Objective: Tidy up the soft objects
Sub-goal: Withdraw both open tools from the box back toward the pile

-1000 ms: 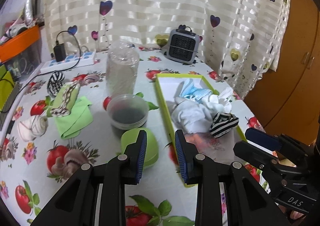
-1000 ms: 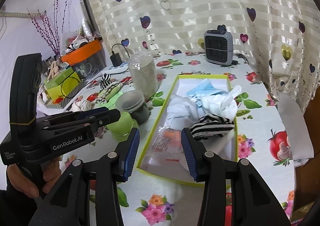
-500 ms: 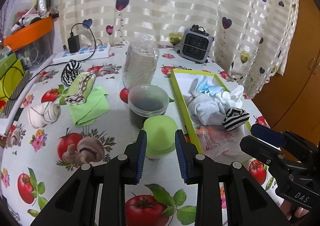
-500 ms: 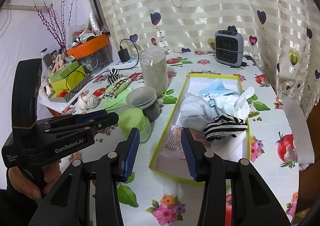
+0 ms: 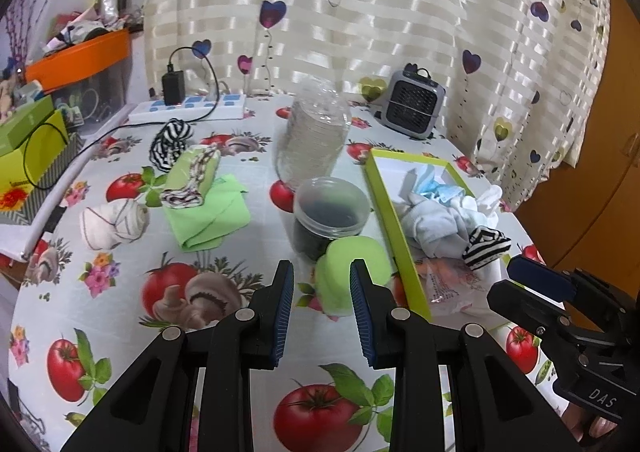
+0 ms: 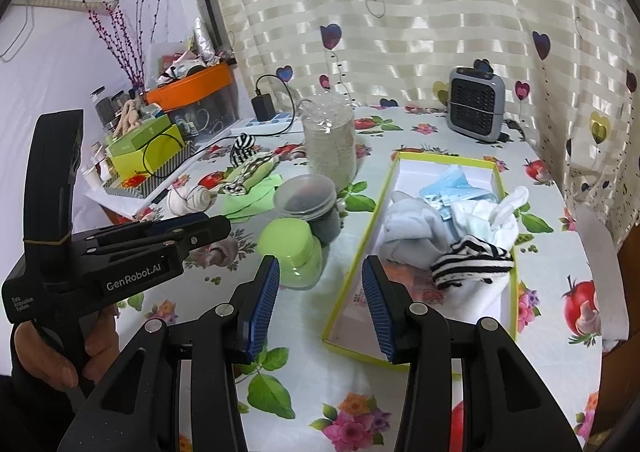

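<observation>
We hold both claws above the near edge of the table, and neither has anything in it. The left claw stands partly spread with bare air between its blue pads; the right claw is spread wider, also empty.

The soft things lie in two groups. Several are already in the yellow-green box: a pale bundle of socks, a white piece and a black-and-white striped sock on top. The rest wait on the left part of the table: a white rolled sock nearest us, a folded green cloth beside it, a green-and-striped roll lying on the cloth's far edge, and a striped sock further back near the power strip.

We judge all of these light, limp and easily squashed, so they need no care against breaking, but they will sag and may unroll if pinched at a loose edge. We would take the white rolled sock across its thick middle, where the layers bunch, and the green cloth at its folded side so that it lifts as one piece. The roll on top of it probably has to go first, though from here we cannot tell how much of it rests on the cloth. The lidded jar and green cup stand between cloths and box, so we would carry over them.
</observation>
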The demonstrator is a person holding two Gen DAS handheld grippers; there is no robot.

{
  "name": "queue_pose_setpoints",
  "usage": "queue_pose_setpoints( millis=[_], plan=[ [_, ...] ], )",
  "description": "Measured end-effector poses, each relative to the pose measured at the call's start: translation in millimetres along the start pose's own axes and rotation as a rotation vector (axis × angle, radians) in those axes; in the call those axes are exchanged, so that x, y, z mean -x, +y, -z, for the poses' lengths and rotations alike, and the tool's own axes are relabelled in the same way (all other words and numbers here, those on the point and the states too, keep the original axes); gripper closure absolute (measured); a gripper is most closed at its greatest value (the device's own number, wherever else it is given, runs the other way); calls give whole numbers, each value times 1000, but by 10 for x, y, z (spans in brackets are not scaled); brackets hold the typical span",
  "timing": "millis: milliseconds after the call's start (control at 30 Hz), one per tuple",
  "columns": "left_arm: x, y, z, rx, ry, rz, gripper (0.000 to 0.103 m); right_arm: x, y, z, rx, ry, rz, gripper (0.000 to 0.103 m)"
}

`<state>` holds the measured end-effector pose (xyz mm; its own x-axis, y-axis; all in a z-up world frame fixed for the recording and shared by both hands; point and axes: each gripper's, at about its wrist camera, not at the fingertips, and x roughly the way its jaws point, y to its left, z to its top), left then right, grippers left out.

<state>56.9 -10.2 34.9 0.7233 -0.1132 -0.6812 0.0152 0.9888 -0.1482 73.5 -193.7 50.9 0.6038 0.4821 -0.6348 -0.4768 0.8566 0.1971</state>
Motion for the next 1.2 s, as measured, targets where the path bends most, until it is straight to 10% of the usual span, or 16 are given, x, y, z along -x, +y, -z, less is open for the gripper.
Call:
queue_pose_setpoints(
  millis=[1200],
  plan=[
    [4,1476,107,265,23,-205,75,-722,902,-381,184,58,-145,59]
  ],
)
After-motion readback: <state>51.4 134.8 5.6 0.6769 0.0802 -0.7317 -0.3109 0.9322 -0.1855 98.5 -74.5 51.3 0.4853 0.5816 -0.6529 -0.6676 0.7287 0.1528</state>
